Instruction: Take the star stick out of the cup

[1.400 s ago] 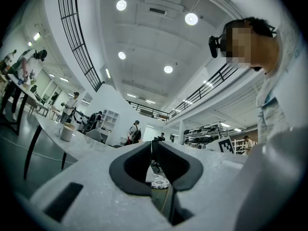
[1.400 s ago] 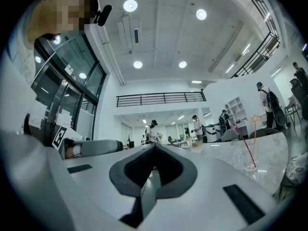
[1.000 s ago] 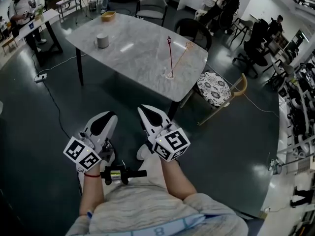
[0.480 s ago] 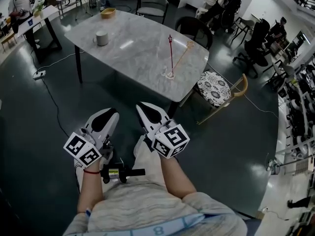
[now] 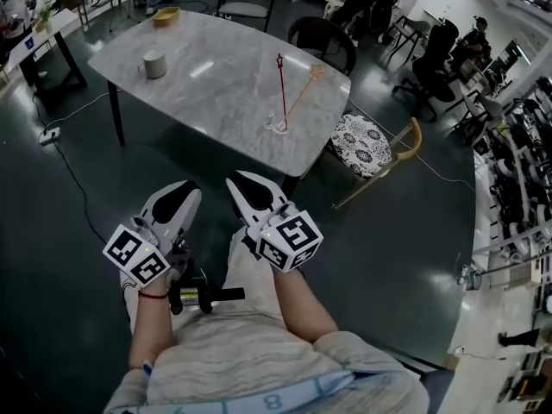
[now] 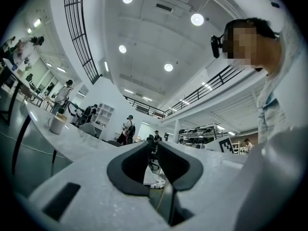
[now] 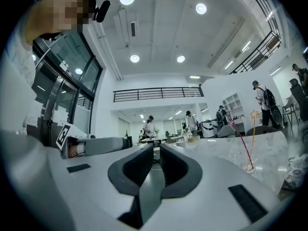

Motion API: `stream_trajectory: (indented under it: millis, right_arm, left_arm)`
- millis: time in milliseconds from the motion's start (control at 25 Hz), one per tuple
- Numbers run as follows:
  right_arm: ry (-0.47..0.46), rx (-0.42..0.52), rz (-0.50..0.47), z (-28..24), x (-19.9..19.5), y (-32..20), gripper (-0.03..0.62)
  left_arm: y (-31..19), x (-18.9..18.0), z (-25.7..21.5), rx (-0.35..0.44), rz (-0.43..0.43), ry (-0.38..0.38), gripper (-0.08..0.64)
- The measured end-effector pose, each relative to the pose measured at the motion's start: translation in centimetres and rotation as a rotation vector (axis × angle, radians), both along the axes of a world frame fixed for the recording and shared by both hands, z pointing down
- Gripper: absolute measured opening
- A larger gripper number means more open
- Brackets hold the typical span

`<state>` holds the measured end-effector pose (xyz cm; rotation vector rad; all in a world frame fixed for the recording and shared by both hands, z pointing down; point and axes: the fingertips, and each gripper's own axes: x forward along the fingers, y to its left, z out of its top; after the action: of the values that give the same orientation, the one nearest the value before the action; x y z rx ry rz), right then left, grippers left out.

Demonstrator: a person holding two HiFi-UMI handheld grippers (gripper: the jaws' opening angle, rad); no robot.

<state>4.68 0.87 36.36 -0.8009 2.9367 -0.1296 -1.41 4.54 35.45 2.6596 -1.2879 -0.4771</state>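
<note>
The left gripper (image 6: 155, 144) has its two jaws drawn together, with only a thin slit between the dark pads, and nothing is in them. The right gripper (image 7: 156, 147) is the same: jaws almost touching, holding nothing. In the head view both grippers are low and near the person's body, side by side above the knees, and each points forward toward the table. They are well apart from the table.

The marble table (image 5: 216, 76) stands ahead on the dark floor. Near its closer right edge there is a clear glass cup (image 5: 281, 128). The star stick (image 5: 299, 99) stands in this cup and leans to the right, with its yellow star at the top. A red stick (image 5: 280, 89) is in the same cup and is nearly upright.

Farther on the left part of the table is a grey mug (image 5: 154, 64), and at the far edge a small basket (image 5: 166, 15). A wooden chair with a patterned cushion (image 5: 362, 145) stands just beside the table's right corner.
</note>
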Motion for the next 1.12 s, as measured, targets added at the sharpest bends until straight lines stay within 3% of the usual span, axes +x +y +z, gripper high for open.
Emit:
stream_trajectory:
  millis: [1120]
  right_arm:
    - [0.059,-0.006,0.139,0.4,-0.7,-14.5,0.013]
  left_arm:
    - [-15.5,-0.2,0.8,-0.03,0.153,-0.018,0.052]
